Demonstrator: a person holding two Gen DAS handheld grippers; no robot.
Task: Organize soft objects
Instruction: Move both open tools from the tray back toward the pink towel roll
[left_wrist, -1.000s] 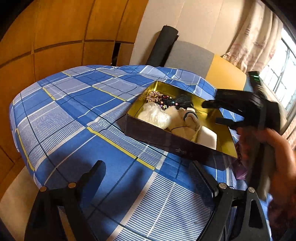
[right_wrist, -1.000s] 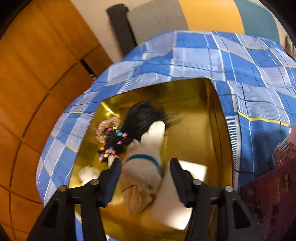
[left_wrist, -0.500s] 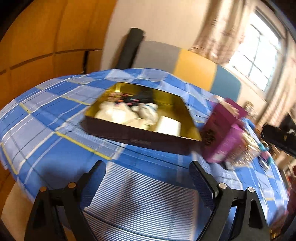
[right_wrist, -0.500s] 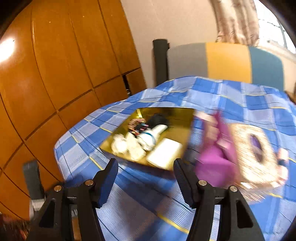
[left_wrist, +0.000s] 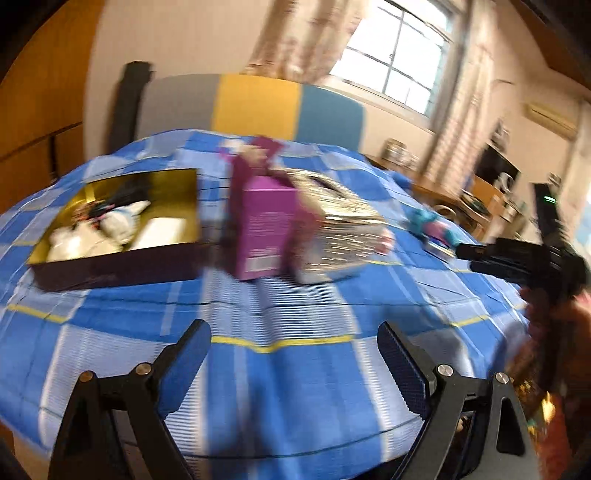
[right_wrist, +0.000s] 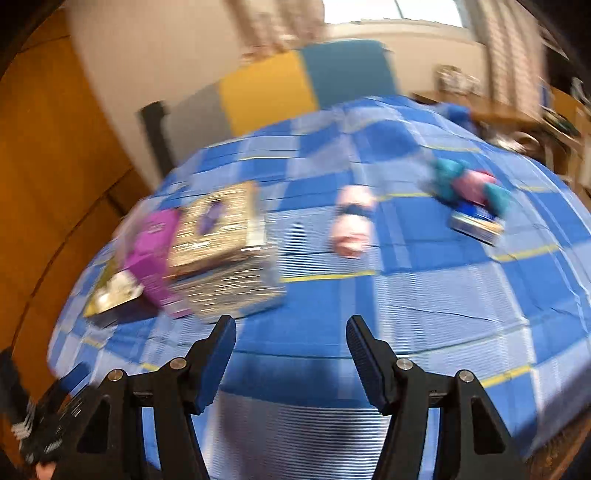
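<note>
A dark box with a gold lining (left_wrist: 110, 266) lies at the left on the blue checked bedcover (left_wrist: 295, 369) and holds several soft items, white ones among them (left_wrist: 110, 225). My left gripper (left_wrist: 295, 354) hovers open and empty over the cover's near edge. In the right wrist view a pink soft toy (right_wrist: 352, 221) lies on the cover, and a teal and pink soft toy (right_wrist: 471, 186) rests on a small box farther right. My right gripper (right_wrist: 291, 347) is open and empty, well short of the pink toy. The same gripper shows at the right in the left wrist view (left_wrist: 491, 260).
A purple carton (left_wrist: 264, 225) and a shiny patterned box (left_wrist: 336, 236) stand right of the gold-lined box. A grey, yellow and blue headboard (left_wrist: 258, 107) backs the bed. Wooden panels are on the left, a window and cluttered shelves on the right.
Both views have swung right, away from the gold-lined box. My right gripper has pulled out from over the box's contents, and the pink and teal toys have come into view.
</note>
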